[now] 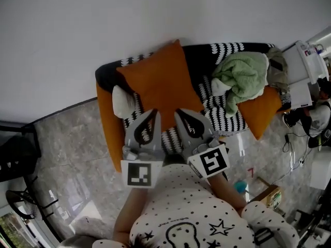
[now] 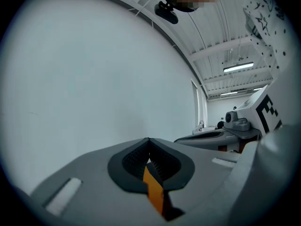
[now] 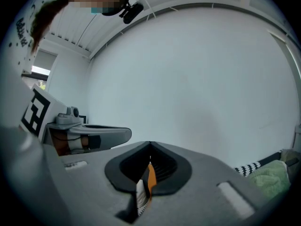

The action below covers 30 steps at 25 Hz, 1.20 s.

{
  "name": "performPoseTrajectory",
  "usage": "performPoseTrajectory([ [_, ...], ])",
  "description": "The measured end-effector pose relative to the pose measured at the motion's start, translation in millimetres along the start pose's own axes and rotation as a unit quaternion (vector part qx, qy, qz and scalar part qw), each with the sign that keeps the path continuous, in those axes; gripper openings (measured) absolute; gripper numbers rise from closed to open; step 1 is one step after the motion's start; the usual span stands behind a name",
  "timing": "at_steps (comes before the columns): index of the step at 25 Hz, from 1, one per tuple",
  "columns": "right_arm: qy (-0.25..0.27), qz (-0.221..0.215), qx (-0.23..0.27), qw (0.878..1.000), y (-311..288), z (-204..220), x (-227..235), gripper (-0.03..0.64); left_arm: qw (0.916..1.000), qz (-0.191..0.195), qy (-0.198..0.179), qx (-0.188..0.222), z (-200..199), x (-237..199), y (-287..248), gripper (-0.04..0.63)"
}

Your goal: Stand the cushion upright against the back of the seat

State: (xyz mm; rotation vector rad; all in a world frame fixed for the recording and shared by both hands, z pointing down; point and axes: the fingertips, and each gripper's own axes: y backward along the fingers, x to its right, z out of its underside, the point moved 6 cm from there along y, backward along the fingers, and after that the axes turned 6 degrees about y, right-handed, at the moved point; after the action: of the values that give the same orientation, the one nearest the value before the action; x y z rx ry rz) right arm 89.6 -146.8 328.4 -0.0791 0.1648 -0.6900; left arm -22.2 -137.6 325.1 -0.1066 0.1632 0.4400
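Two claws reach out side by side from the person's dotted white shirt [image 1: 181, 211] at 6 o'clock in the head view, each with its marker cube nearest the body. The left claw [image 1: 153, 112] is closed, and its own view shows a strip of orange cloth [image 2: 153, 188] caught in the slit between the jaws. The right claw [image 1: 178, 111] is closed too, with a sliver of the same orange and a bit of striped cloth showing in its slit. Both tips sit on the near corner of the orange cushion [image 1: 155, 79], which stretches corner-wise toward 12 o'clock on the seat [image 1: 204, 56]. Its far corner reaches the seat's back. From above I cannot tell how steeply it stands. A small white cushion [image 1: 121, 102] lies at the orange one's 8 o'clock, touching it. A crumpled green towel [image 1: 243, 76] lies at 3 o'clock on the striped cover, with a second orange cushion [image 1: 261, 112] beside it. Behind the seat stands a plain white wall [image 1: 103, 25].
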Motion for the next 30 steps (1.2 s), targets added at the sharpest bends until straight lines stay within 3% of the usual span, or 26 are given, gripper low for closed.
performPoseTrajectory([
  [7,-0.02,-0.015,-0.025,0.999,4,13,-4,0.003,0.9999,-0.005,-0.006,-0.008,9,3,-5,-0.012],
  [30,-0.026,-0.016,-0.006,1.0,20,14,-6,0.002,0.9999,0.001,-0.008,-0.011,16,18,5,-0.012],
])
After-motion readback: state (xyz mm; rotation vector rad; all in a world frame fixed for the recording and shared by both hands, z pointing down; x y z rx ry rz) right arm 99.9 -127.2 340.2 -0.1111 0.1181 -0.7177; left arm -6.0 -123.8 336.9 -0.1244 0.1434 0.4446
